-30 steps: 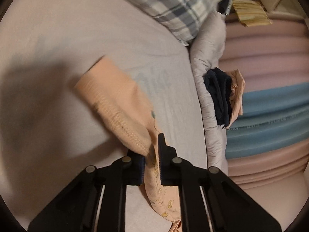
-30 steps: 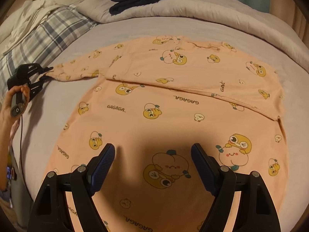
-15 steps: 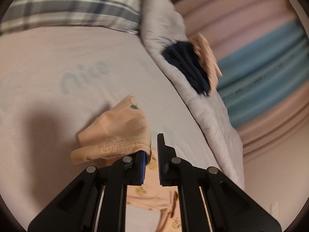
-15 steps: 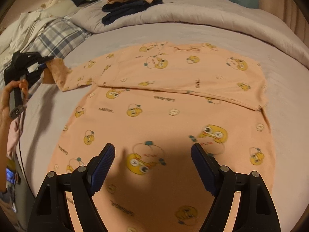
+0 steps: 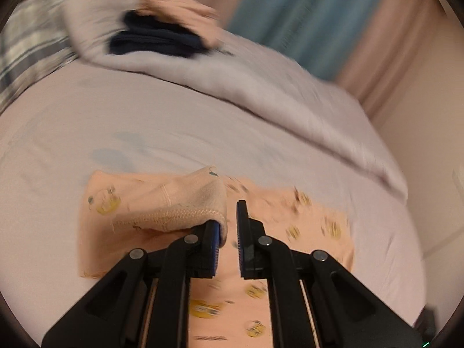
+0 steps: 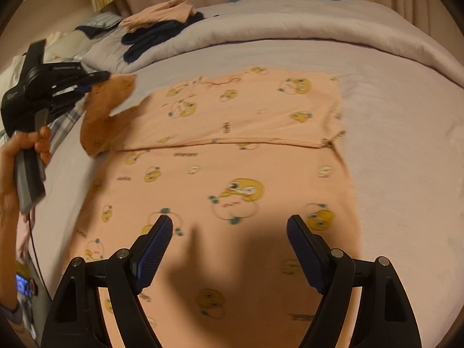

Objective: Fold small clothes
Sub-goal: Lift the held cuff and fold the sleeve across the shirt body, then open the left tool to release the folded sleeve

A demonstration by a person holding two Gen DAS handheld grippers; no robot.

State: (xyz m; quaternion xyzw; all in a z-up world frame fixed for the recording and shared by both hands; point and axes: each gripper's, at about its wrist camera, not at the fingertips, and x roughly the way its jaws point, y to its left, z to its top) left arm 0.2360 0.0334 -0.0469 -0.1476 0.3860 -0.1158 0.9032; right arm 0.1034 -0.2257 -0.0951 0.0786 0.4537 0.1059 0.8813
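Peach printed shirt (image 6: 232,174) lies flat on the lilac bed sheet (image 6: 406,159), spread out in front of the right gripper (image 6: 229,249). Its far half is doubled over the near half, with the fold edge running across the shirt's middle. Right gripper: fingers wide apart, nothing between them, hovering above the shirt's near half and casting a shadow on the fabric; contact with the cloth cannot be confirmed. Left gripper (image 5: 229,226) sits at the shirt's left side, above the sheet, held in the left hand (image 6: 17,168). The sleeve (image 6: 107,107) is raised off the bed at that side, its ribbed cuff (image 5: 174,214) up against the inner face of the left finger. A narrow gap shows between the two pads, so whether the cuff is truly pinched cannot be told; left wrist view is motion-blurred. Beyond the shirt, a rolled grey blanket (image 6: 290,29) runs along the far edge of the sheet. On the blanket's left end rests a dark navy garment (image 6: 150,37) with a folded peach garment (image 6: 159,14) on top of it. A plaid pillow (image 5: 26,46) lies left of the blanket.
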